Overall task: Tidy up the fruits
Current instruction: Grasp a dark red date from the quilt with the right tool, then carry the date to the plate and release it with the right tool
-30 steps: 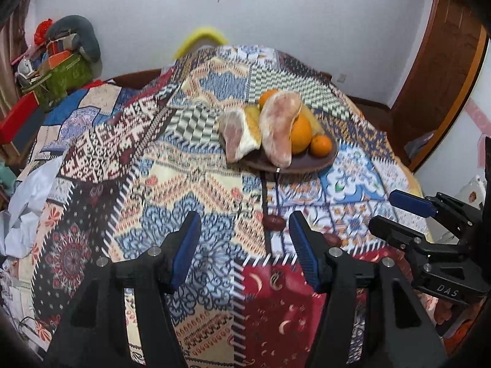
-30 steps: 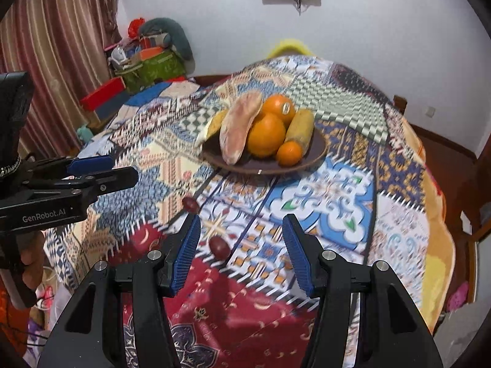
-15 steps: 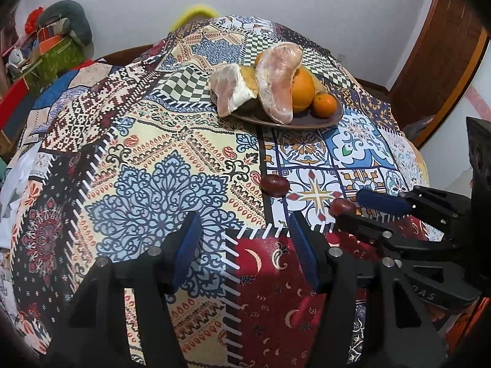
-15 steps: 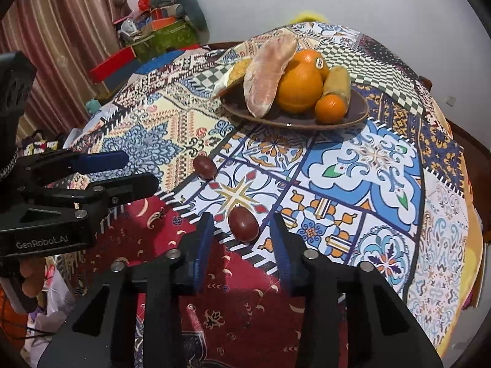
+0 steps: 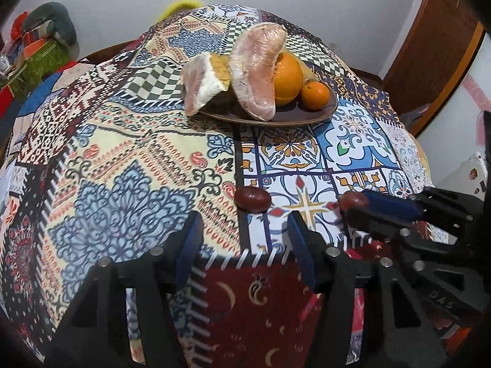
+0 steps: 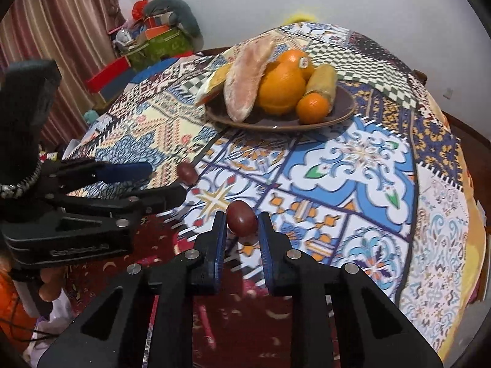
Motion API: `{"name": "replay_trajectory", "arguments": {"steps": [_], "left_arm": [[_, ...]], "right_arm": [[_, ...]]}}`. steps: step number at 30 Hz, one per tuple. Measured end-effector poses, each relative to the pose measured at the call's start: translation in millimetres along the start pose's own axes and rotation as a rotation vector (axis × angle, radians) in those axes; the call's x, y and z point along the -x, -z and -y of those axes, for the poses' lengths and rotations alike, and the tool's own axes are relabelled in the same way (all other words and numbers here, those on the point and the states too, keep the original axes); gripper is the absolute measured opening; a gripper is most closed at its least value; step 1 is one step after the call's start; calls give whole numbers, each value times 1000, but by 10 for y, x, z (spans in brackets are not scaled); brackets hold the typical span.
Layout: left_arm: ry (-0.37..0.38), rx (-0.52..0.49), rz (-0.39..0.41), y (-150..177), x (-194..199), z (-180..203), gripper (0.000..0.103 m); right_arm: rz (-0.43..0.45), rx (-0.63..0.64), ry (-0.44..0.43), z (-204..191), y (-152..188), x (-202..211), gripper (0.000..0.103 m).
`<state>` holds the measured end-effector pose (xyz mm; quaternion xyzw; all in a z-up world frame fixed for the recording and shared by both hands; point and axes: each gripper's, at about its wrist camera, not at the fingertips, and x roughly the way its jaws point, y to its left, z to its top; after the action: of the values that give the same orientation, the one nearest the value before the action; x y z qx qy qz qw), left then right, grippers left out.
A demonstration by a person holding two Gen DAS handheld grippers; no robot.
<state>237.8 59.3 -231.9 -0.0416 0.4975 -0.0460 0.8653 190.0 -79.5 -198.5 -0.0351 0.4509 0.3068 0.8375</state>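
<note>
Two small dark red fruits lie on the patterned tablecloth. My right gripper (image 6: 242,217) is shut on the near red fruit (image 6: 241,217); it also shows in the left wrist view (image 5: 351,200). My left gripper (image 5: 244,227) is open just short of the far red fruit (image 5: 252,198), which also shows in the right wrist view (image 6: 187,173). A brown plate (image 6: 276,122) further back holds pomelo pieces (image 6: 245,79), oranges (image 6: 280,90) and a small mandarin (image 6: 313,107).
The round table's edge drops off to the right (image 6: 460,214). Boxes and bags are piled by the curtain at the back left (image 6: 147,40). A wooden door (image 5: 435,46) stands at the right.
Both grippers moved forward and down toward the red fruits. My right gripper narrowed from wide open and closed on the near red fruit. My left gripper stayed open.
</note>
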Motion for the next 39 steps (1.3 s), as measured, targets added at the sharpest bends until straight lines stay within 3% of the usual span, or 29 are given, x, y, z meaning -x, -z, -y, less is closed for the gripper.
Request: {"name": "replay_trajectory", "arguments": {"steps": [4,9,12,29,39], "left_arm": [[-10,-14,5,-61,-79,33,51],[-6,-28,7,-94,-124,59,30],[-9,-38,15,-89,-117,75,27],[1,-25,120,-279,236,45,26],[-5,-17,158,-527,176,6,26]], "right_arm": [[15,-22,11,103,-35,43,19],[35,-48,21,221,-84,89,19],[44,-61,21,264,-101,113,19],[111,-41,29,283,-341,232,19],[169,-30,46,337,-629,207,19]]}}
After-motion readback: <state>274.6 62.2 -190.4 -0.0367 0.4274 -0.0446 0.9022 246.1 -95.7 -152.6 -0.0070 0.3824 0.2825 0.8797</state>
